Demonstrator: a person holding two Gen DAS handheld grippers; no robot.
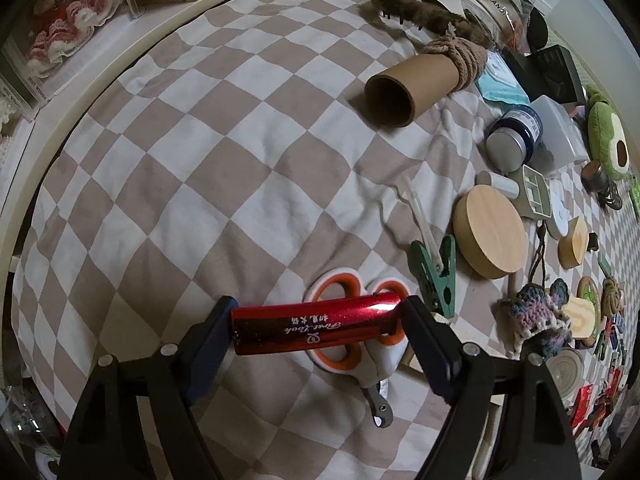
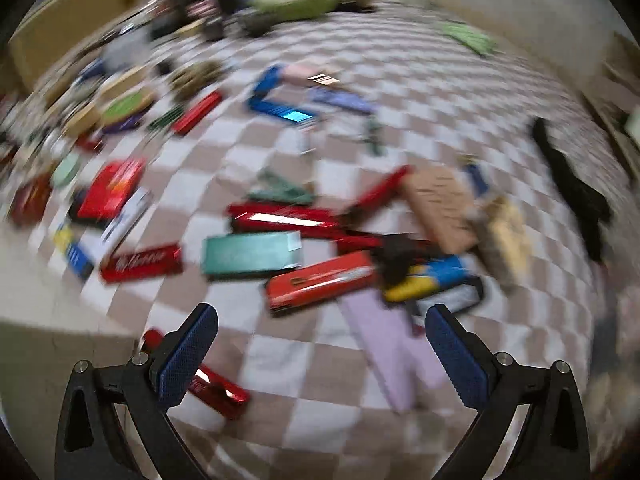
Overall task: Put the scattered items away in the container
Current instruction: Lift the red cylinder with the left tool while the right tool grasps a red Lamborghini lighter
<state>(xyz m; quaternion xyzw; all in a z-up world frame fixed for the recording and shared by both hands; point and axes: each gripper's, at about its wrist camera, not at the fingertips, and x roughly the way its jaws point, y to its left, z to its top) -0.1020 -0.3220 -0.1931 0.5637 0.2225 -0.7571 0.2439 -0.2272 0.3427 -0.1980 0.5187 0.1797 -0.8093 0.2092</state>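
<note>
- A checkered blanket (image 1: 208,184) in brown and white covers the whole surface under both grippers.
- A cardboard tube (image 1: 412,90) lies on its side far up the blanket, rope wound round its far end.
- A round wooden lid (image 1: 491,231) rests flat to the right, with a dark blue jar (image 1: 514,136) beyond it.
- The left gripper (image 1: 320,330) points steeply down and clamps a red metallic tube (image 1: 316,326) end to end, one pad on each end, so the jaws stand fairly wide; the tube is lifted above the blanket.
- Orange-handled scissors (image 1: 340,356) lie on the blanket directly under that tube, and a green clothes peg (image 1: 438,276) lies just to their right.
- The right gripper (image 2: 322,356) has its jaws wide with nothing between the pads; its view is blurred.
- Under it lie scattered flat packets, among them an orange-red case (image 2: 320,282), a teal box (image 2: 250,256) and a pale purple strip (image 2: 394,348).
- No container can be made out in either view.
</note>
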